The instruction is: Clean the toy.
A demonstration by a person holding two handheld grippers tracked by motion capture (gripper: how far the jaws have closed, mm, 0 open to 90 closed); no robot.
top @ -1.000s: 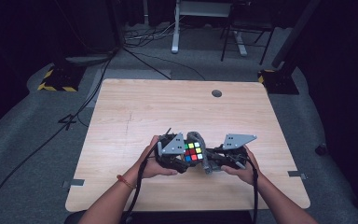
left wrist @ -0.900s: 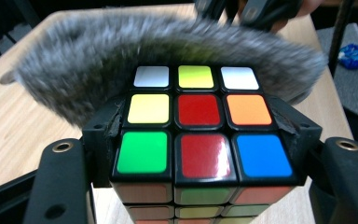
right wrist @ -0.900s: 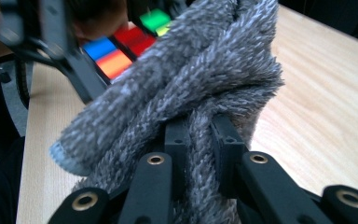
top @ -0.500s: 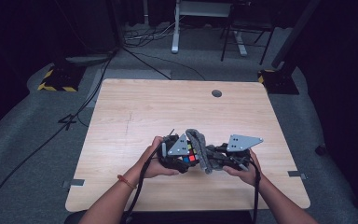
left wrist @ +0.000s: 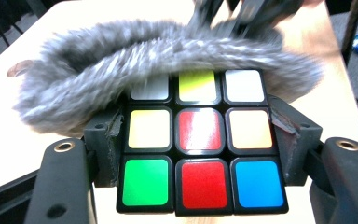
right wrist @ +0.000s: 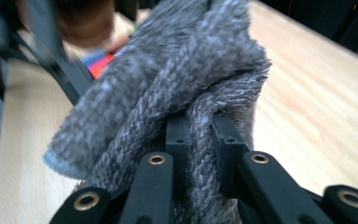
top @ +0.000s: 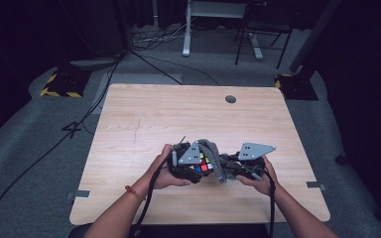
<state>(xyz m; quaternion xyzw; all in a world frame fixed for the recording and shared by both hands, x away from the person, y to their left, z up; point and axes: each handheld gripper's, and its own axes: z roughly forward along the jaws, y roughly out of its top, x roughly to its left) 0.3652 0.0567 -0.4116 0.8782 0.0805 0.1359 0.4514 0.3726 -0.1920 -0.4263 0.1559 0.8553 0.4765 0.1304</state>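
The left tool (left wrist: 200,154) is clamped on a colour cube (left wrist: 200,144), one jaw pressed flat against each side, so the face with red, green, blue and yellow tiles points back at its camera and stays steady. The grip by the sides leaves the upper faces bare, which seems to be the point: the right tool (right wrist: 196,135) pinches a fold of grey cloth (right wrist: 177,79) tightly between its jaws, and that cloth is draped over the cube's far top edge, apparently to wipe it. The left gripper view shows the cloth (left wrist: 135,60) lying across the top row of tiles and curling down on the left.

From above, both tools meet near the front middle of the counter (top: 154,114), well clear of its edges. The cube (top: 203,163) sits between the two hands, just right of the left tool (top: 191,163) that holds it. The cloth (top: 216,157) arches over it from the right tool (top: 230,171), which lies just to the cube's right, touching it only through the cloth.
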